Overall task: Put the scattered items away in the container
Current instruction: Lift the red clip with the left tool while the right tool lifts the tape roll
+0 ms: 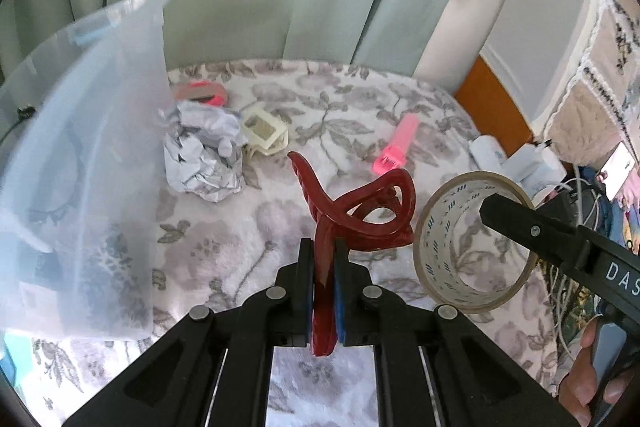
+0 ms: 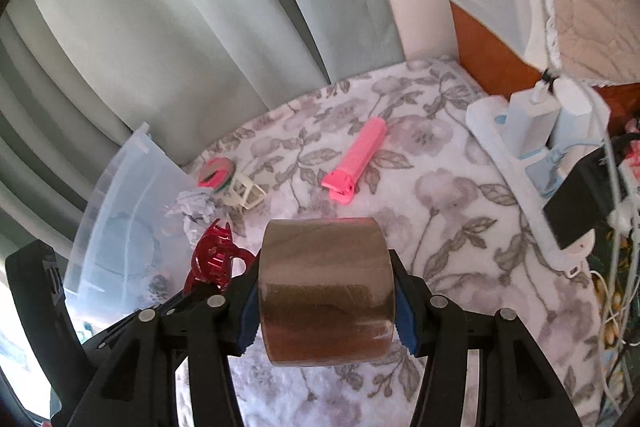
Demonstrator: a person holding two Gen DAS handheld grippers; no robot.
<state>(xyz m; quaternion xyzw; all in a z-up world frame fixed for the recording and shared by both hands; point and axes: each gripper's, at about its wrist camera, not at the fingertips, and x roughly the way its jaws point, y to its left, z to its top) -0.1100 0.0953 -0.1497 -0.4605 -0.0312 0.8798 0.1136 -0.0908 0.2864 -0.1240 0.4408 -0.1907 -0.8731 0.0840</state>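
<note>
My left gripper (image 1: 324, 247) is shut on the flat handle of a dark red hair claw clip (image 1: 360, 215), held up above the floral bedspread (image 1: 224, 247). To its right, my right gripper (image 2: 324, 291) is shut on a roll of brown tape (image 2: 324, 287), its pads pressing both side faces; the left wrist view shows the roll (image 1: 444, 259) end-on. A translucent plastic container (image 1: 80, 167) stands at the left, tilted. On the bedspread lie crumpled paper (image 1: 204, 155), a cream clip (image 1: 264, 131), a pink comb-like case (image 1: 396, 143) and a pink round item (image 1: 200, 93).
A white power strip (image 2: 532, 155) with chargers and cables runs along the right edge of the bed. An orange wooden board (image 2: 492, 47) stands behind it. Pale green curtains (image 2: 180, 27) hang at the back. A person's hand (image 1: 580, 379) holds the right gripper's handle.
</note>
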